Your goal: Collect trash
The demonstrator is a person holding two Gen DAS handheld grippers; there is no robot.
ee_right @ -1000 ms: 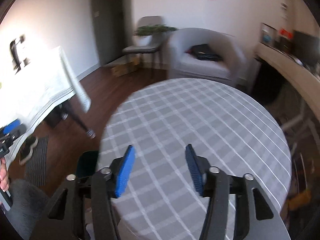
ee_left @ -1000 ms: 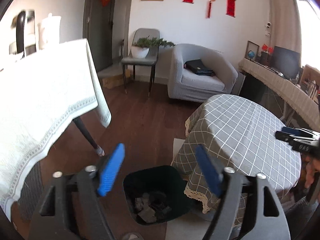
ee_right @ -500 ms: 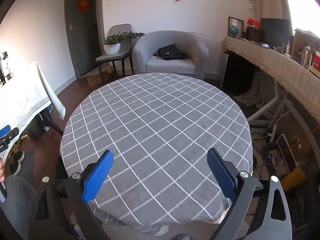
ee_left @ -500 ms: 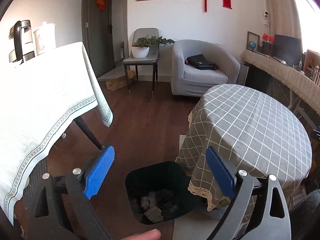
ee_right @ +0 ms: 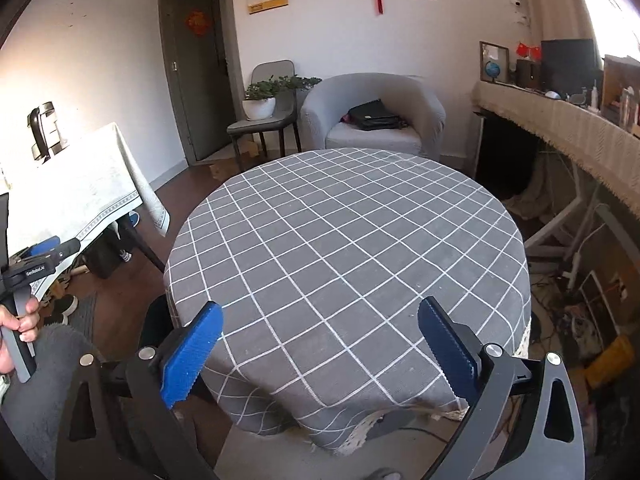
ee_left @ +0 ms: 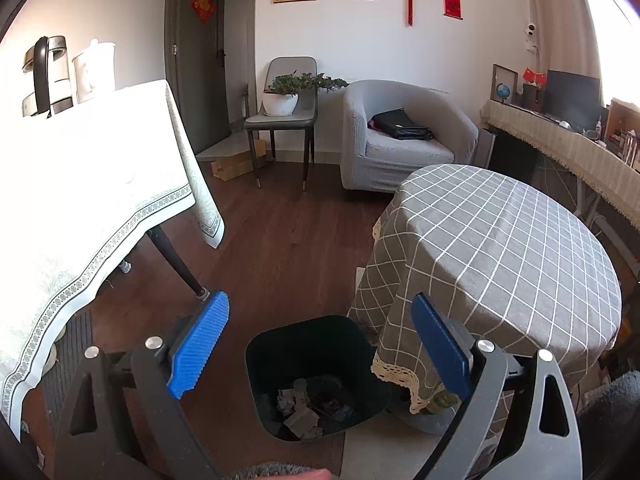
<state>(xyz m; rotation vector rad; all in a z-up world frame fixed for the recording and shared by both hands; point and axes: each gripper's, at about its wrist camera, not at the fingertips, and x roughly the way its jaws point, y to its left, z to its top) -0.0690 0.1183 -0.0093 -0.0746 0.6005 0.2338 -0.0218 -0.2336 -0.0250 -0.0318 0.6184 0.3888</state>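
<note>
Left wrist: the left gripper (ee_left: 320, 344), jaws spread and just widened with nothing between them, hangs above the bin (ee_left: 316, 376) holding crumpled trash (ee_left: 300, 408) beside the round table (ee_left: 500, 248).

Right wrist: the right gripper (ee_right: 320, 354), jaws likewise just widened and holding nothing, faces the checked tabletop (ee_right: 348, 248); the bin's edge (ee_right: 154, 328) shows left of its jaws.

Grey white-checked tablecloth (ee_right: 348, 240), blue pads (ee_right: 190, 354)

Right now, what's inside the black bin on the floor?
Crumpled grey and white scraps lie at the bottom of the black bin. Anything under that pile is hidden.
</note>
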